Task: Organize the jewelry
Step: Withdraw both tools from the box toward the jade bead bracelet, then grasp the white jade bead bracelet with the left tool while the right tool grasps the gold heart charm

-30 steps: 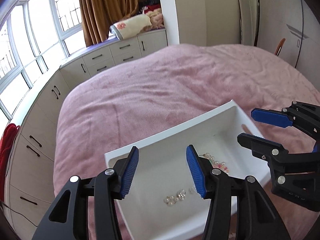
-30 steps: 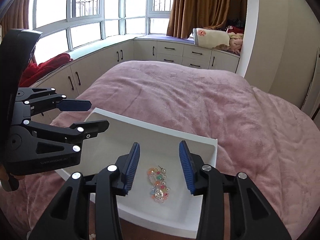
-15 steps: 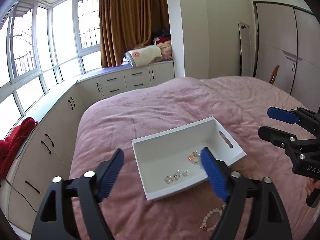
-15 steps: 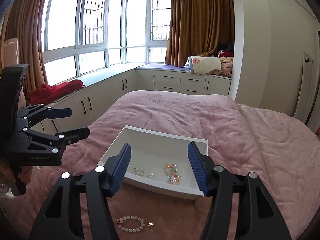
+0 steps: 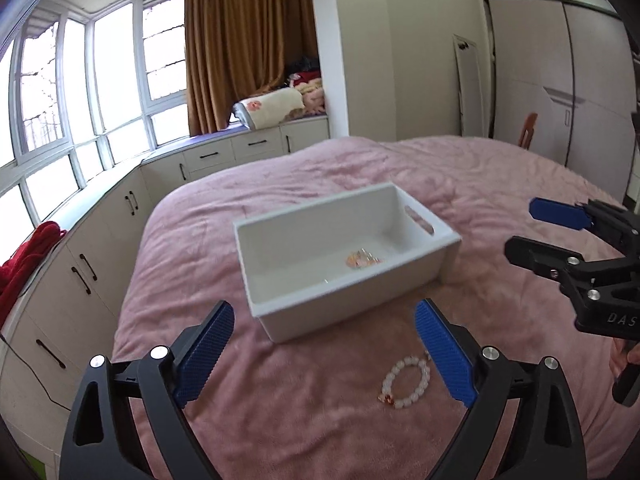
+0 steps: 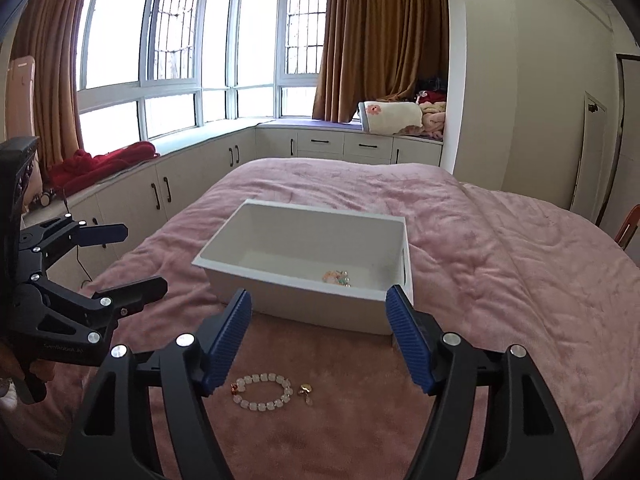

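A white bin (image 5: 448,240) (image 6: 280,308) stands on the pink bed with a small heap of colourful jewelry (image 5: 362,259) (image 6: 337,277) inside. A pale bead bracelet (image 5: 404,386) (image 6: 262,392) lies on the blanket in front of the bin, with a small gold earring (image 6: 306,390) beside it. My left gripper (image 5: 324,354) is open and empty, held above the blanket near the bracelet. My right gripper (image 6: 318,338) is open and empty, over the bracelet and earring. Each gripper shows in the other's view (image 5: 536,232) (image 6: 120,260).
The pink blanket (image 6: 500,260) covers the whole bed. White cabinets (image 5: 100,248) and a window seat run along the left and far side. A red cloth (image 6: 100,160) lies on the seat. A wardrobe (image 5: 560,100) and a chair (image 5: 527,130) stand at right.
Both grippers pulled back and up from the bin and opened wider. The bracelet and earring on the blanket came into view.
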`<state>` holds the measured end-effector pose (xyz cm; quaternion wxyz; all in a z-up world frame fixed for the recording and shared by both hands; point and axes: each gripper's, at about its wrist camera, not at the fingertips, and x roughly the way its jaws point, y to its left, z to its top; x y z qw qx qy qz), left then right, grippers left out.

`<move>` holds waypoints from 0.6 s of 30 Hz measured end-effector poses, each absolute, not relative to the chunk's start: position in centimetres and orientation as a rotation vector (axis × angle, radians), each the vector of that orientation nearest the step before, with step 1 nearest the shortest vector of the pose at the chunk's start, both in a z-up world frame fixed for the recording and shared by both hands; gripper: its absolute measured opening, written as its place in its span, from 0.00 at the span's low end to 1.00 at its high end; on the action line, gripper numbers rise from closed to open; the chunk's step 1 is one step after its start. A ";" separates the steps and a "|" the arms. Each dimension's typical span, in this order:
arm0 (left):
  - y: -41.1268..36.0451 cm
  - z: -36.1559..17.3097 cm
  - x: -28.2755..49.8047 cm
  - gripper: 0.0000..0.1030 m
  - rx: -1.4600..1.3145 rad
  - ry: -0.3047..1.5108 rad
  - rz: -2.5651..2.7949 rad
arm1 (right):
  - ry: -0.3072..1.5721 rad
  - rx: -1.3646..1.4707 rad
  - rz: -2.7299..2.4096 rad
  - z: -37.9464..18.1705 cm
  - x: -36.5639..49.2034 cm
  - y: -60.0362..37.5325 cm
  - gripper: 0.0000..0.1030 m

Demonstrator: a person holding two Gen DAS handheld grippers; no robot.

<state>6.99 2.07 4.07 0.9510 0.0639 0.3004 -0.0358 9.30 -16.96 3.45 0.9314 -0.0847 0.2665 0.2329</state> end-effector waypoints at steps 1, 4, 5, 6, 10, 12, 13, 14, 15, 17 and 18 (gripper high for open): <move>1.6 3.0 7.1 0.90 0.136 0.623 -0.090 | 0.561 -0.186 0.473 2.5 9.5 -16.8 0.66; 0.9 0.6 7.9 0.90 0.136 0.657 -0.127 | 0.603 -0.203 0.469 -0.2 10.1 -16.5 0.65; 0.5 -0.6 8.3 0.90 0.136 0.675 -0.139 | 0.617 -0.210 0.464 -1.2 10.3 -16.5 0.65; 0.3 -1.6 8.6 0.90 0.135 0.691 -0.143 | 0.632 -0.217 0.461 -1.9 10.5 -16.5 0.65; -0.1 -5.1 9.8 0.90 0.116 0.746 -0.167 | 0.693 -0.233 0.457 -5.2 11.4 -16.5 0.62; -0.1 -6.3 10.6 0.90 0.119 0.776 -0.179 | 0.718 -0.239 0.454 -6.7 11.6 -16.5 0.61; -0.3 -7.1 11.0 0.88 0.129 0.801 -0.180 | 0.736 -0.241 0.453 -7.4 11.9 -16.5 0.59; -0.6 -7.7 11.3 0.85 0.134 0.824 -0.185 | 0.749 -0.241 0.450 -7.9 12.2 -16.5 0.57; -0.6 -8.4 11.7 0.78 0.137 0.851 -0.191 | 0.769 -0.236 0.454 -8.7 12.5 -16.5 0.57; -0.6 -9.5 12.4 0.75 0.130 0.899 -0.197 | 0.788 -0.225 0.460 -9.7 12.8 -16.5 0.57; -0.6 -10.0 12.6 0.74 0.123 0.908 -0.202 | 0.799 -0.227 0.465 -10.1 12.9 -16.4 0.57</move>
